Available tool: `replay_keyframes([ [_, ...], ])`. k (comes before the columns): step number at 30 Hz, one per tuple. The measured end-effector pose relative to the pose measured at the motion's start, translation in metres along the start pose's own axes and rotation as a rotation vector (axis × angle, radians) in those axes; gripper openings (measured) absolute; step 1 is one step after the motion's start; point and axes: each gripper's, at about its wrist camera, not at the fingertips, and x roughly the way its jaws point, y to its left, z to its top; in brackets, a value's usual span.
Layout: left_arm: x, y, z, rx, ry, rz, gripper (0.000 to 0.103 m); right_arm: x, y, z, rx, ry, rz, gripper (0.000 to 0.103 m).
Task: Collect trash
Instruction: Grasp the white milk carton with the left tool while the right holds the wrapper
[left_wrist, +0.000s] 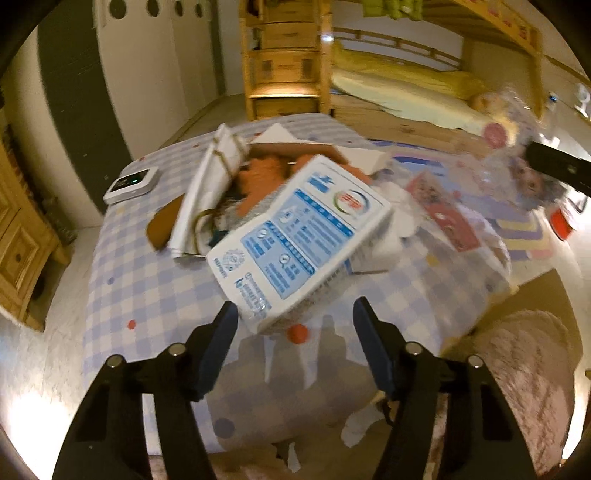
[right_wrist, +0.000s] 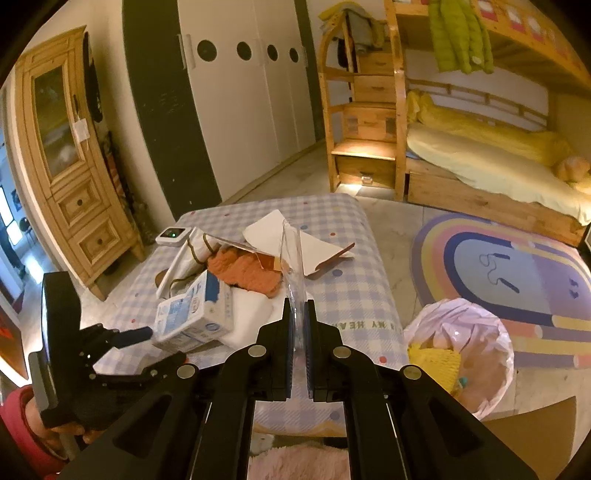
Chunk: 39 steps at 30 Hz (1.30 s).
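A white and blue carton (left_wrist: 299, 236) lies on the checked bed cover (left_wrist: 147, 288), also in the right wrist view (right_wrist: 195, 314). My left gripper (left_wrist: 295, 317) is open, its fingers on either side of the carton's near corner, not touching it. My right gripper (right_wrist: 300, 314) is shut on a clear plastic package (right_wrist: 291, 266), which shows blurred at the right of the left wrist view (left_wrist: 517, 162). More trash lies behind the carton: a white paper bag (right_wrist: 192, 258), an orange cloth (right_wrist: 247, 273), white card (right_wrist: 273, 232). A bin with a pink liner (right_wrist: 461, 350) stands right of the bed.
A small white device (right_wrist: 173, 235) sits at the bed's far left corner. A wooden cabinet (right_wrist: 70, 158) stands left, white wardrobes (right_wrist: 240, 92) behind, a wooden bunk bed (right_wrist: 461, 147) to the right. A rainbow rug (right_wrist: 517, 277) covers the floor by the bin.
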Motion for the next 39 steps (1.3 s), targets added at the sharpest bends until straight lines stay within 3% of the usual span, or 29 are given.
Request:
replay_keyframes([
  [3, -0.006, -0.004, -0.001, 0.004, -0.010, -0.031, 0.065, -0.002, -0.001, -0.002, 0.001, 0.001, 0.000, 0.005],
  [5, -0.010, -0.001, 0.000, 0.000, -0.022, -0.006, 0.091, -0.002, -0.002, -0.003, 0.003, 0.000, 0.000, 0.005],
  [7, -0.013, 0.005, 0.003, -0.011, -0.060, 0.031, 0.096, -0.002, -0.002, -0.002, 0.003, 0.000, 0.000, 0.006],
  [12, 0.004, 0.021, 0.015, -0.022, -0.031, 0.062, 0.096, -0.002, -0.002, -0.003, 0.003, 0.004, 0.003, 0.005],
  [26, 0.039, 0.011, 0.027, 0.114, 0.036, -0.063, 0.093, -0.001, 0.006, 0.005, -0.020, 0.016, 0.012, 0.006],
  [28, 0.034, 0.013, 0.024, 0.092, 0.034, -0.084, 0.087, -0.001, 0.006, 0.005, -0.018, 0.016, 0.013, 0.006],
  [33, 0.020, 0.020, 0.014, -0.018, 0.018, -0.131, 0.084, -0.001, 0.006, 0.005, -0.018, 0.017, 0.015, 0.006],
  [39, 0.011, 0.021, 0.010, -0.082, -0.002, -0.091, 0.078, -0.007, 0.005, 0.004, -0.003, 0.002, 0.011, 0.006],
])
